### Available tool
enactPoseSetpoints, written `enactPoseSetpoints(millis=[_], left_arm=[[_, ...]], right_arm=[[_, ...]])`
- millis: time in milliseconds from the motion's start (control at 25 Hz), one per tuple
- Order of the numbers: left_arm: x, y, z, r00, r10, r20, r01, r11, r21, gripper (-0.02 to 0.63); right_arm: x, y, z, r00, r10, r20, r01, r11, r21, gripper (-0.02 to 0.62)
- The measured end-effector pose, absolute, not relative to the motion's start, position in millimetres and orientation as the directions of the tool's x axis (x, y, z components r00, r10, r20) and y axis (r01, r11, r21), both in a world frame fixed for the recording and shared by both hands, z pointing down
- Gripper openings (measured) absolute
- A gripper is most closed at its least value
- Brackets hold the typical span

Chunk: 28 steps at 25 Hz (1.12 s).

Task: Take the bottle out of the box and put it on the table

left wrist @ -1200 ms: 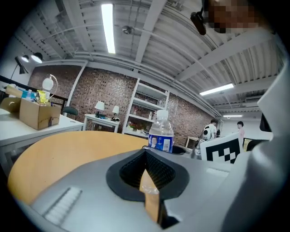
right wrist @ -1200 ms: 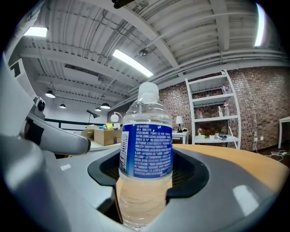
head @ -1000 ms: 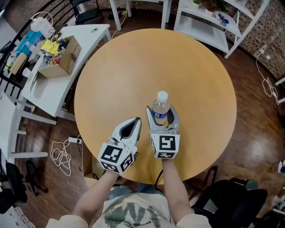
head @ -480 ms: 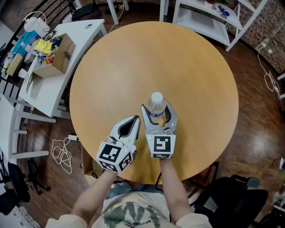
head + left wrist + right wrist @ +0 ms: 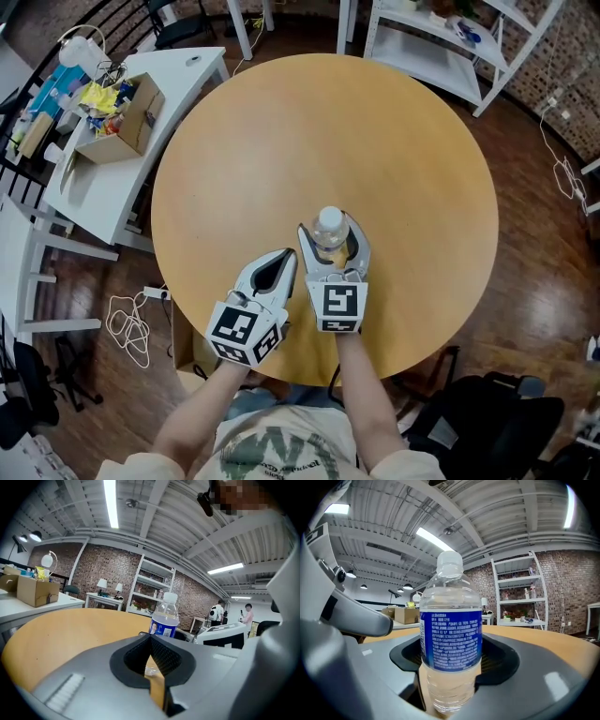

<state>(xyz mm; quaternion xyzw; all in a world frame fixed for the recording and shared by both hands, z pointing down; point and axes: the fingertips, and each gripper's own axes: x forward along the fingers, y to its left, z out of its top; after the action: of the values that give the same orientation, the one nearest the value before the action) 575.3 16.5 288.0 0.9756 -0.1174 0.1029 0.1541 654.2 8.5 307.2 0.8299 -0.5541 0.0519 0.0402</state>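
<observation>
Here, forearms [image 5: 367, 394]: bare, reaching in from the bottom edge of the head view, one behind each marker cube.
Left gripper [image 5: 289, 253]: over the near part of the table, its tongs closed tip to tip with nothing between them; only tabletop shows through the gap behind the tips.
Right gripper [image 5: 331, 236]: just beside the left one, its tongs spread wide round the bottle and just now opening; the dark pads look clear of the plastic on both sides.
Bottle [image 5: 330, 223]: clear, white cap, blue label, upright on the table between the right tongs.
Table [image 5: 309, 131]: round, tan wood, otherwise bare.
Cardboard box [image 5: 131, 120]: open, on a white side table [image 5: 178, 84] far to the left, well apart from the bottle.
Shelf unit [image 5: 441, 56]: white, beyond the table's far edge.
</observation>
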Motion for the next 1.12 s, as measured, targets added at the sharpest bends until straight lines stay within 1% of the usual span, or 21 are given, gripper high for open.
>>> enactPoseSetpoints(millis=[160,360,640,880,1040,1120], left_arm=[[567,17,285,0.949,-0.211,0.234,-0.273,-0.922,0.276,-0.008],[559,20,281,0.948,-0.222,0.228,-0.282,-0.919,0.275,-0.008],[552,26,271,0.949,-0.229,0.216,-0.284,-0.92,0.269,-0.008],[544,36,258,0.953,-0.226,0.201,-0.275,-0.925,0.263,-0.008],[535,43,249,0.96,-0.214,0.182,-0.257,-0.93,0.262,-0.008],[527,48,244,0.964,-0.205,0.171,-0.245,-0.934,0.261,-0.008]], right_arm=[[656,9,309,0.384,-0.911,0.149,-0.922,-0.387,0.005,0.31],[649,11,316,0.363,-0.909,0.206,-0.928,-0.372,-0.005,0.351],[646,23,303,0.379,-0.903,0.204,-0.923,-0.385,0.011,0.35],[635,40,285,0.4,-0.896,0.19,-0.916,-0.4,0.042,0.318],[620,54,272,0.434,-0.883,0.178,-0.901,-0.429,0.071,0.266],[611,62,265,0.449,-0.877,0.169,-0.893,-0.442,0.082,0.223]])
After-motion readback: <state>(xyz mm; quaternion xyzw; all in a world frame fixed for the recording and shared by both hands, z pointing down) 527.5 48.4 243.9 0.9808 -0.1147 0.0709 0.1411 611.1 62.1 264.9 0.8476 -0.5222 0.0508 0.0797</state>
